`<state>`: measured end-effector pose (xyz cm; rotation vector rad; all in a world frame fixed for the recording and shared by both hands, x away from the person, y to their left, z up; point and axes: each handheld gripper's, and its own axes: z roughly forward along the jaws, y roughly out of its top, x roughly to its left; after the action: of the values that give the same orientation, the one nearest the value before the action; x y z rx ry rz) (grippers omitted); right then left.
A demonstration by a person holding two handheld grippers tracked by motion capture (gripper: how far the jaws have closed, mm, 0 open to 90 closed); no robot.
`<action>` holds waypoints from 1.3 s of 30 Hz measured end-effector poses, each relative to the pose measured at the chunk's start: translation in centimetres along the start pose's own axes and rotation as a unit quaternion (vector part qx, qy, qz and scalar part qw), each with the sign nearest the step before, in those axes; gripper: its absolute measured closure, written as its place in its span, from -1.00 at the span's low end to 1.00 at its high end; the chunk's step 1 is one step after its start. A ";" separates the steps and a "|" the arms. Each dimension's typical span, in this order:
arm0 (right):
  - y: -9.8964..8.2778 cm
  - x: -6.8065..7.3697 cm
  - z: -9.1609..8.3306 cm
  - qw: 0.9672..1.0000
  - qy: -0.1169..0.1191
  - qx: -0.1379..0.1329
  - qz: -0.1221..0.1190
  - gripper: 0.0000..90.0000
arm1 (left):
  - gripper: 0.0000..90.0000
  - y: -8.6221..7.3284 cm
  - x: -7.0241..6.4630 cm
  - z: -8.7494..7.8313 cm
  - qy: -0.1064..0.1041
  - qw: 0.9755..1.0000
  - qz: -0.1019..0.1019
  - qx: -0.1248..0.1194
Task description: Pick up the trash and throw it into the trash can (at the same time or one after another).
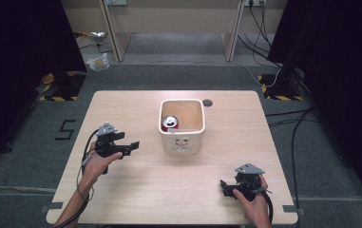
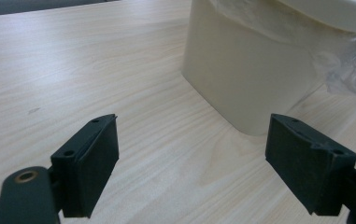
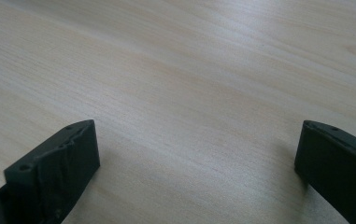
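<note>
High view: pale wooden table (image 1: 136, 190) on grey floor (image 1: 26, 142).

Red can (image 1: 171, 123) inside cream bin (image 1: 182, 141); both tools apart, empty.

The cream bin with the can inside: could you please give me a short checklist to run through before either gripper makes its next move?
1. Left gripper open: ok, jaws stand wide apart with nothing between them.
2. Right gripper open: ok, jaws wide apart over bare table.
3. Bin upright: ok, it stands on the table with its opening up.
4. Red can inside the bin: ok, it sits at the bin's left side.
5. Left gripper clear of the bin: ok, the bin wall lies ahead of the jaws, not touching.
6. Plastic liner secure on the rim: cannot tell.
</note>
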<state>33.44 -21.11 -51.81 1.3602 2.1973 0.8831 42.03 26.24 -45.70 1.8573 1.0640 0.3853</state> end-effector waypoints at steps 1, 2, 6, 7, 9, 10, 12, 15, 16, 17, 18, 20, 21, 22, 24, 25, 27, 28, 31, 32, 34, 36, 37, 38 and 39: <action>0.0 0.0 0.0 1.000 0.000 0.000 0.000 -0.99 | -0.63 -0.1 0.0 0.0 0.001 1.000 0.002 -0.001; 0.0 0.0 0.0 1.000 0.000 0.000 0.000 -0.99 | -0.63 -0.2 -0.1 -0.1 0.001 1.000 0.001 -0.002; 0.0 0.0 0.0 1.000 0.000 0.000 0.000 -0.99 | -0.63 -0.5 -0.3 -0.2 0.001 1.000 0.003 -0.006; 0.0 0.0 0.0 1.000 0.000 0.000 0.000 -0.99 | -0.63 -0.6 -0.4 -0.2 -0.001 1.000 0.005 -0.005; 0.0 0.0 0.0 1.000 0.000 0.000 0.000 -0.99 | -0.63 -0.7 -0.4 -0.2 0.001 1.000 0.006 -0.006; 0.0 0.0 0.0 1.000 0.000 0.000 0.000 -0.99 | -0.63 -0.8 -0.4 -0.3 0.000 1.000 0.006 -0.005; 0.0 0.0 0.0 1.000 0.000 0.000 0.000 -0.99 | -0.63 -1.0 -0.4 -0.3 0.001 1.000 0.006 -0.004; 0.0 0.0 0.0 1.000 0.000 0.000 0.000 -0.99 | -0.63 -1.3 -0.3 -0.4 0.003 1.000 0.004 -0.002; 0.0 0.0 0.0 1.000 0.000 0.000 0.000 -0.99 | -0.63 -1.4 -0.2 -0.5 0.003 1.000 0.003 -0.002; 0.0 0.0 0.0 1.000 0.000 0.000 0.000 -0.99 | -0.63 -1.4 -0.2 -0.5 0.003 1.000 0.002 -0.002; 0.0 0.0 0.0 1.000 0.000 0.000 0.000 -0.99 | -0.63 -1.5 -0.2 -0.5 0.003 1.000 0.001 -0.002; 0.0 0.0 0.0 1.000 0.000 0.000 0.000 -0.99 | -0.63 -1.8 -0.2 -0.5 0.004 1.000 0.002 0.001; 0.0 0.0 0.0 1.000 0.000 0.000 0.000 -0.99 | -0.63 -1.9 -0.1 -0.5 0.003 1.000 0.002 0.002; 0.0 0.0 0.0 1.000 0.000 0.000 0.000 -0.99 | -0.63 -2.1 -0.2 -0.4 0.003 1.000 0.002 0.004; 0.0 0.0 0.0 1.000 0.000 0.000 0.000 -0.99 | -0.63 -2.5 -0.3 -0.3 0.002 1.000 0.003 0.009; 0.0 0.0 0.0 1.000 0.000 0.000 0.000 -0.99 | -0.63 -2.7 -0.3 -0.3 0.002 1.000 0.003 0.010; 0.0 0.0 0.0 1.000 0.000 0.000 0.000 -0.99 | -0.63 -3.1 -0.4 -0.3 0.001 1.000 0.002 0.012; 0.0 0.0 0.0 1.000 0.000 0.000 0.000 -0.99 | -0.63 -3.2 -0.4 -0.3 0.003 1.000 0.003 0.013; 0.0 0.0 0.0 1.000 0.000 0.000 0.000 -0.99 | -0.63 -3.8 -0.6 -0.2 0.005 1.000 0.006 0.021; 0.0 0.0 0.0 1.000 0.000 0.000 0.000 -0.99 | -0.63 -4.0 -0.6 -0.1 0.005 1.000 0.008 0.024; 0.0 0.0 0.0 1.000 0.000 0.000 0.000 -0.99 | -0.63 -4.5 -0.7 0.1 0.005 0.999 0.010 0.033; 0.0 0.0 0.0 1.000 0.000 0.000 0.000 -0.99 | -0.63 -5.0 -0.8 0.3 0.002 0.999 0.009 0.041; 0.0 0.0 0.0 1.000 0.000 0.000 0.000 -0.99 | -0.63 -5.3 -0.9 0.5 0.002 0.999 0.010 0.044; 0.0 0.0 0.0 1.000 0.000 0.000 0.000 -0.99 | -0.63 -5.6 -1.0 0.6 0.002 0.999 0.012 0.048; 0.0 0.0 0.0 1.000 0.000 0.000 0.000 -0.99 | -0.63 -5.8 -1.0 0.7 0.003 0.998 0.014 0.054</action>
<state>33.44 -21.10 -51.81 1.3608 2.1970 0.8832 38.95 26.14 -50.77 1.9701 1.0818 0.3556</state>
